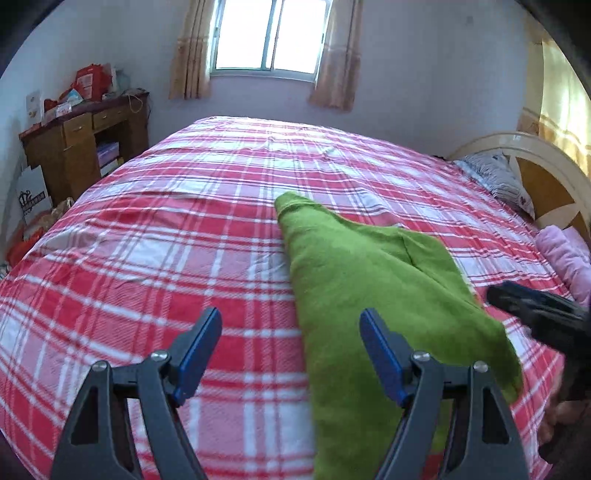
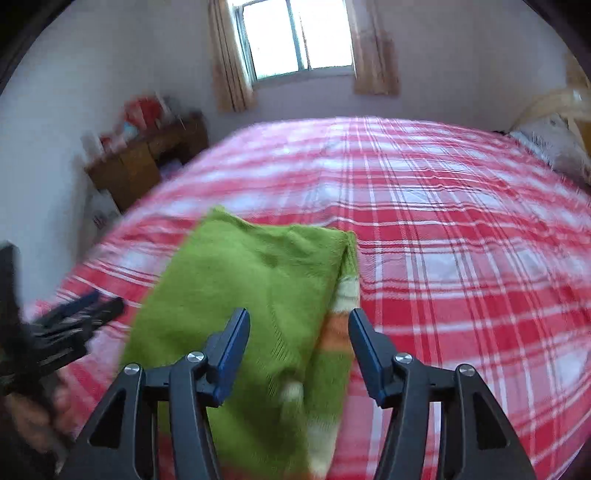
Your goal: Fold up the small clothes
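- Left wrist view: the left tool (image 1: 290,349) is seen hovering over the bed (image 1: 147,258), its jaws spread wide and released, nothing between the pads.
- A folded green garment (image 1: 369,288) is laid on the red-and-white checked bedcover, right of the view's centre; its near end passes under the tool's right-hand finger (image 1: 380,354), and whether it is touched cannot be told.
- The garment's far corner is pointed toward the window (image 1: 269,33), and a fold line is seen across its upper right part.
- The right tool (image 1: 532,310) is seen at the right edge, just beside the garment's right border.
- Broad open bedcover is left to the left of the garment and beyond it, up to the far edge of the bed.
- A wooden desk (image 1: 85,147) is stood by the left wall, and a pillow (image 1: 495,177) and a pink bundle (image 1: 565,254) are kept near the headboard (image 1: 546,177) at the right.
- Right wrist view: the right tool (image 2: 299,350) is shown with its jaws apart and released; the green garment (image 2: 240,295) lies below the gap, unpinched.
- A striped white and orange edge is shown along the garment's right side.
- The left tool (image 2: 88,314) is seen blurred at the left, near the garment's left border.
- Open bedcover is left to the right of the garment.
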Action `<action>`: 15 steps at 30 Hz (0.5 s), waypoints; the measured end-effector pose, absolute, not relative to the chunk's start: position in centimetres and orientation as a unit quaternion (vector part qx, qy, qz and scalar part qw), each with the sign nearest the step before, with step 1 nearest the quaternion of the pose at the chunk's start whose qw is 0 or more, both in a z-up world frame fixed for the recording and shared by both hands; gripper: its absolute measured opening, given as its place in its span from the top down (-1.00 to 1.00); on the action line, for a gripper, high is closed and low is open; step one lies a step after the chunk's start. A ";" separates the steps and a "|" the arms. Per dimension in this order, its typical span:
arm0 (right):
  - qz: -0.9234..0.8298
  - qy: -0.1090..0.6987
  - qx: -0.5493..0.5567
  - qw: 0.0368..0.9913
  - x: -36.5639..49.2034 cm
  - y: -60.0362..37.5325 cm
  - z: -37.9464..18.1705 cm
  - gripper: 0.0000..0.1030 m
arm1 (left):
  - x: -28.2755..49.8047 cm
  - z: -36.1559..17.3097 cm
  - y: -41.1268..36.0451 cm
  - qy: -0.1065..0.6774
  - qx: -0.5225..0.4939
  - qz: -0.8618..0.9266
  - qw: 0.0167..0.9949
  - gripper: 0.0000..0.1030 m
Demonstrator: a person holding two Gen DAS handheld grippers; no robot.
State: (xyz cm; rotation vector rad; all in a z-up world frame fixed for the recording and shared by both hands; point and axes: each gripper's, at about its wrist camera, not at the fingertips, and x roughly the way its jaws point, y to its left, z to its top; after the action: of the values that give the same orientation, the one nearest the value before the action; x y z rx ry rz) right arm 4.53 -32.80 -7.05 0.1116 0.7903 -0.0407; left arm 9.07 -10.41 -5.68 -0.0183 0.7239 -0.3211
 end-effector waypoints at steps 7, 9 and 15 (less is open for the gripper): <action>-0.032 0.412 0.093 0.906 8.8 -35.8 -11.5 0.84 | 9.6 -8.9 -13.3 0.372 0.013 -0.145 0.917 -0.64; -0.023 0.408 0.122 0.904 8.7 -36.9 -11.6 0.84 | 10.0 -9.0 -13.4 0.380 0.010 -0.150 0.913 -0.66; 0.009 0.376 0.180 0.909 5.9 -38.6 -10.8 0.40 | 10.1 -8.1 -11.8 0.388 0.007 -0.179 0.904 -0.75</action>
State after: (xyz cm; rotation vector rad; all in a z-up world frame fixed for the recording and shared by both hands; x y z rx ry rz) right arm 5.90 -38.56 -10.80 0.3703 0.7762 0.0190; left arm 10.15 -11.82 -8.11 0.0137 0.8013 -0.3697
